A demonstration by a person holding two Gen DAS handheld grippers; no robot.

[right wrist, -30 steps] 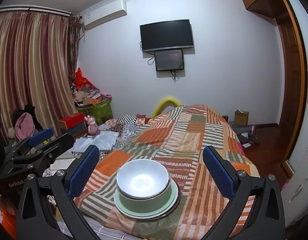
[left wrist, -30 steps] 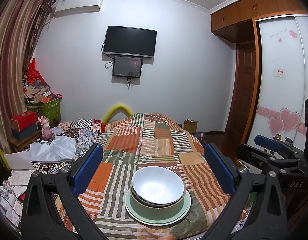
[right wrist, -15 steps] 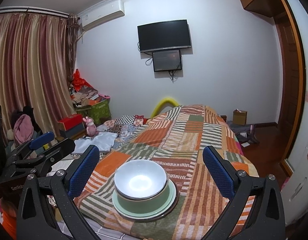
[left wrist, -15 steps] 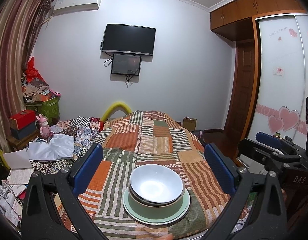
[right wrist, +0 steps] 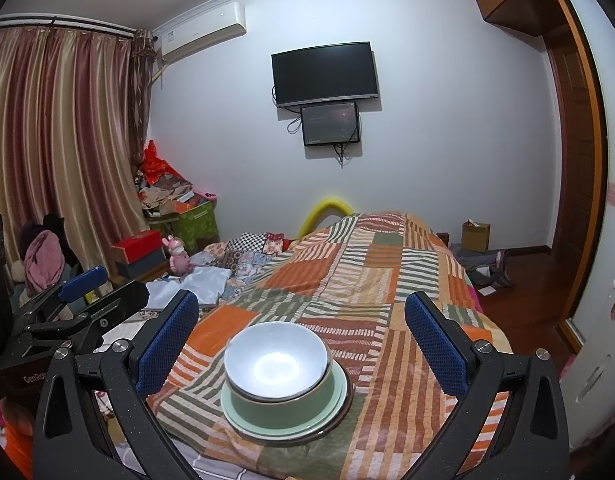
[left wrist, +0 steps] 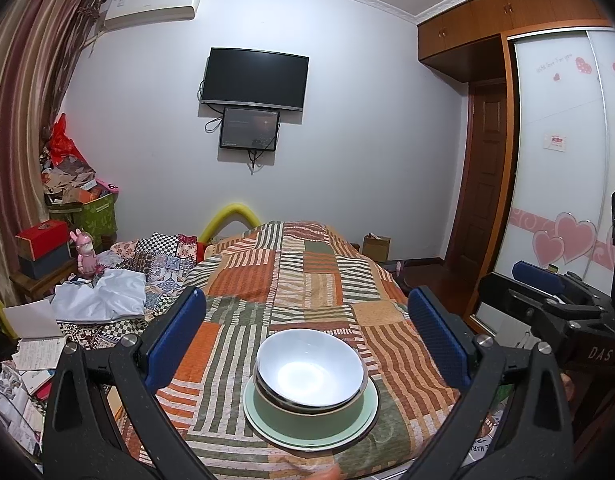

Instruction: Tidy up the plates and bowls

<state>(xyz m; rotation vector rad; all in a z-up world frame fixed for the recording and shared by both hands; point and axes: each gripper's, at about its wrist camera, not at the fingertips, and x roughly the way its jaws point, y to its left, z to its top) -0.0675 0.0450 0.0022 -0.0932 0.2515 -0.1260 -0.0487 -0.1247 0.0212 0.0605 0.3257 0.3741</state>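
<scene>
— Gaping wide, both? 
— Yes: left gripper [left wrist: 307,336] and right gripper [right wrist: 301,334] hold nothing, level, raised behind the stack.
— Stack?
— White round bowl [left wrist: 310,373] nests upright in a green bowl [left wrist: 307,407] on a green round plate [left wrist: 311,430], near the patchwork striped quilt [left wrist: 307,272] edge.

Wht bowl [right wrist: 276,364] in grn bowl [right wrist: 283,404] on plate [right wrist: 339,398]; R gripper [right wrist: 303,342] wide apart.

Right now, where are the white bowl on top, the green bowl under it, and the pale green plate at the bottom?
White ceramic bowl [left wrist: 307,372], left wrist view, inner bottom.
Green bowl [right wrist: 283,408], right wrist view, outer side wall.
Pale green round plate [left wrist: 267,420], left wrist view, bare left rim.
</scene>
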